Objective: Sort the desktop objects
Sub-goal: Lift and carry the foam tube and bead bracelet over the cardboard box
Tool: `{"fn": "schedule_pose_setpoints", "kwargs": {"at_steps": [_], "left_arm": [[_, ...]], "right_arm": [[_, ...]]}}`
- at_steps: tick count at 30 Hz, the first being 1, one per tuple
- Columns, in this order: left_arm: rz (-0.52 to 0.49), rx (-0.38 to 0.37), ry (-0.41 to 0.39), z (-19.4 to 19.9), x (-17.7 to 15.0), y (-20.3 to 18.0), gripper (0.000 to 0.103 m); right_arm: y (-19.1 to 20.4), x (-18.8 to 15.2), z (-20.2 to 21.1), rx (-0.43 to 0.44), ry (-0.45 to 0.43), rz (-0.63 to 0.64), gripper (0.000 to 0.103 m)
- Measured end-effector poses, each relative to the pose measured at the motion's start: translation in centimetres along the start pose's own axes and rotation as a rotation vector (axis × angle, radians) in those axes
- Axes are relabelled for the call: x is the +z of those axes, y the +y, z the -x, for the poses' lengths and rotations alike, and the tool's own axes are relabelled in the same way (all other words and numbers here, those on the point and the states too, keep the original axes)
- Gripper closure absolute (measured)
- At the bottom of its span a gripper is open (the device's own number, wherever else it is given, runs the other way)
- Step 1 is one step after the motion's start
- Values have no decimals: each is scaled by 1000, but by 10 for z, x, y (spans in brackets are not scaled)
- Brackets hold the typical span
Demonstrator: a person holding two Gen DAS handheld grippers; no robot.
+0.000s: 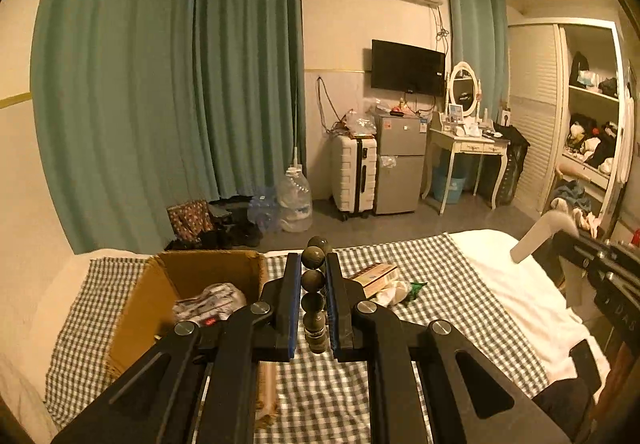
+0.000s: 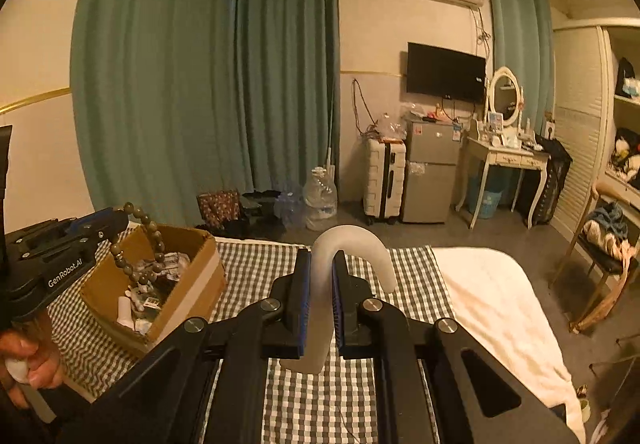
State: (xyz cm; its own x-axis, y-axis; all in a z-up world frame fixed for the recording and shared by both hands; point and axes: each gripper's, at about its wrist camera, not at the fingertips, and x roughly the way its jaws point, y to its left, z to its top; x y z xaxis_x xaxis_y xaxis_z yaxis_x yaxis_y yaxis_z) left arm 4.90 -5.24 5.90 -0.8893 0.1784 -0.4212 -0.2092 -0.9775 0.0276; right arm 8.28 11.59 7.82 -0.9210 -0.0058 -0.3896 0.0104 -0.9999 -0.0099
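Observation:
My left gripper (image 1: 313, 264) is shut on a string of dark round beads (image 1: 313, 280), held above the checked cloth (image 1: 420, 296). From the right wrist view the same bead string (image 2: 138, 240) dangles from the left gripper (image 2: 116, 218) over the open cardboard box (image 2: 200, 284). My right gripper (image 2: 322, 258) is shut on a white curved hook-shaped object (image 2: 356, 240), whose bent end arches up and to the right. That white object (image 1: 540, 234) also shows at the right edge of the left wrist view. The cardboard box (image 1: 140, 300) sits left of the left gripper and holds several small items.
A small carton (image 1: 376, 276) and crumpled white and green things (image 1: 396, 292) lie on the checked cloth beyond the left gripper. A white blanket (image 2: 500, 296) covers the bed's right side. A hand (image 2: 24, 364) grips the left tool's handle. A chair (image 2: 600, 256) stands to the right.

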Motion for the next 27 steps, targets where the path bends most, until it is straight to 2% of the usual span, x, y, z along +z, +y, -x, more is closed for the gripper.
{"fn": "schedule_pose_setpoints", "kwargs": {"at_steps": [4,16,23,27], "left_arm": [[-26,28,-4,4,-2,17,92],[91,92,33,-5,-1,83,92],[113,145,31,-10,-3,112,92],[119,151,43,-16,-9,126,92]], "right_arm": [[12,5,4,7,-19,6,94],[60,20,-9,76,-26,47,94],[89,28,-28,125,-25,69,94],[99,31,-38,150,-20,72,94]]}}
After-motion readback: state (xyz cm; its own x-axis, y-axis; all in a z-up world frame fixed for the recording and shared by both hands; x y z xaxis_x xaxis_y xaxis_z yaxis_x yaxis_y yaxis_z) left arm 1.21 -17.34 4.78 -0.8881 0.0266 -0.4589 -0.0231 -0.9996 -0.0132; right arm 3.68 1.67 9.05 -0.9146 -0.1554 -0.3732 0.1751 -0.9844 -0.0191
